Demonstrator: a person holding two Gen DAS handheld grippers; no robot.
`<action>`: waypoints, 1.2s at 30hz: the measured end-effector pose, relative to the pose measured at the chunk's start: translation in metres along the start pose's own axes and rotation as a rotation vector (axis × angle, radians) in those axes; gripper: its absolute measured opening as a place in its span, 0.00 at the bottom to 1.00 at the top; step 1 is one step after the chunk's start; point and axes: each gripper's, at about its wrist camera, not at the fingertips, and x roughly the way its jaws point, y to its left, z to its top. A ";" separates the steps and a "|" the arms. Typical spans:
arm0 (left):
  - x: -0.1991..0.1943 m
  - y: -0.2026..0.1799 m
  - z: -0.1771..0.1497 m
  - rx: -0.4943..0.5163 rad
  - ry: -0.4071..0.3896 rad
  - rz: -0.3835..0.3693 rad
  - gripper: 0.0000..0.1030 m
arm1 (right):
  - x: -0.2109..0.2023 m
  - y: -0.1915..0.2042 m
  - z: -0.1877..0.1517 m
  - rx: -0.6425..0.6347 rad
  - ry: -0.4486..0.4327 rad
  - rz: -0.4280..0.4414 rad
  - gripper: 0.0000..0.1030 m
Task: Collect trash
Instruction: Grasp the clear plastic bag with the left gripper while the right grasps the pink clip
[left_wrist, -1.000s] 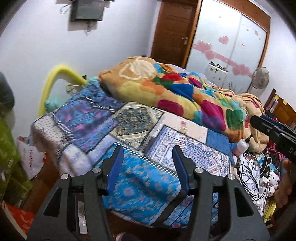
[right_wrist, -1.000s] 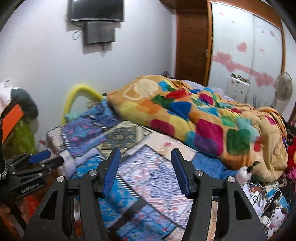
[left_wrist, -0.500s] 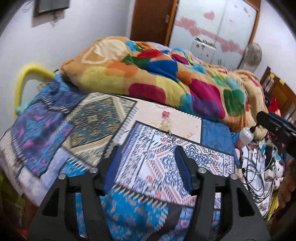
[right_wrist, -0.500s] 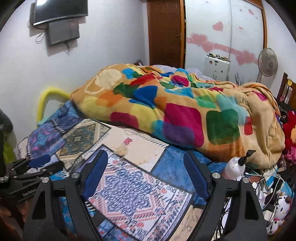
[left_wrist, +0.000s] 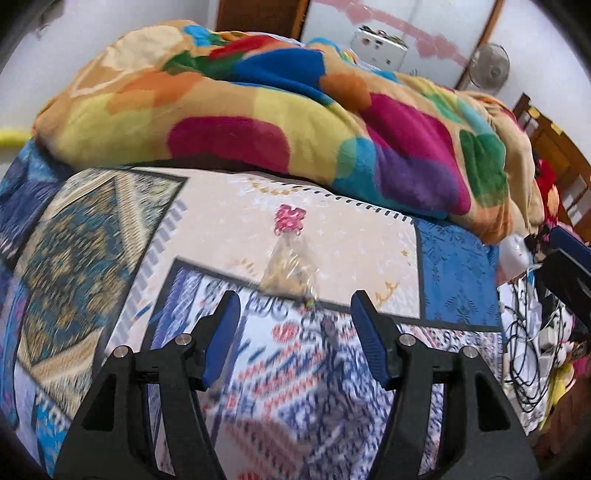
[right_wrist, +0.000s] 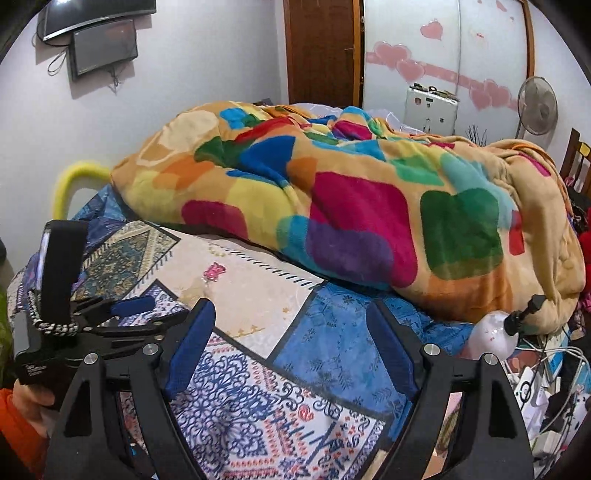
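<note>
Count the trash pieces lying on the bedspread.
1: a clear plastic bag with a pink top, on the cream patch of the bedspread before the left gripper. Others may hide under the blanket.

The clear bag (left_wrist: 290, 271) on the bedspread (left_wrist: 229, 221) is smeared by motion blur; its contents cannot be made out. The fan (right_wrist: 537, 107) is cut off low by the blanket (right_wrist: 351, 206). The cables (left_wrist: 528, 354) are clipped at the edge.

Blanket (right_wrist: 354, 206): thick, fuzzy fleece, matt. Bedspread (right_wrist: 332, 350): smooth flat printed cloth with a slight sheen; wrapper (left_wrist: 290, 269) on it is clear, crinkled, glossy plastic. Door (right_wrist: 321, 51): dark polished wood; right gripper (right_wrist: 291, 347): matt black plastic, ribbed blue pads, shiny metal screws.
</note>
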 end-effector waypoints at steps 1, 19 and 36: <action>0.005 0.000 0.002 0.004 0.002 0.004 0.60 | 0.003 -0.001 0.000 0.003 0.004 0.006 0.79; -0.021 0.054 -0.003 -0.073 -0.101 0.078 0.31 | 0.093 0.035 0.015 0.005 0.142 0.155 0.70; -0.058 0.103 -0.045 -0.171 -0.101 0.081 0.31 | 0.130 0.084 0.005 -0.123 0.154 0.021 0.18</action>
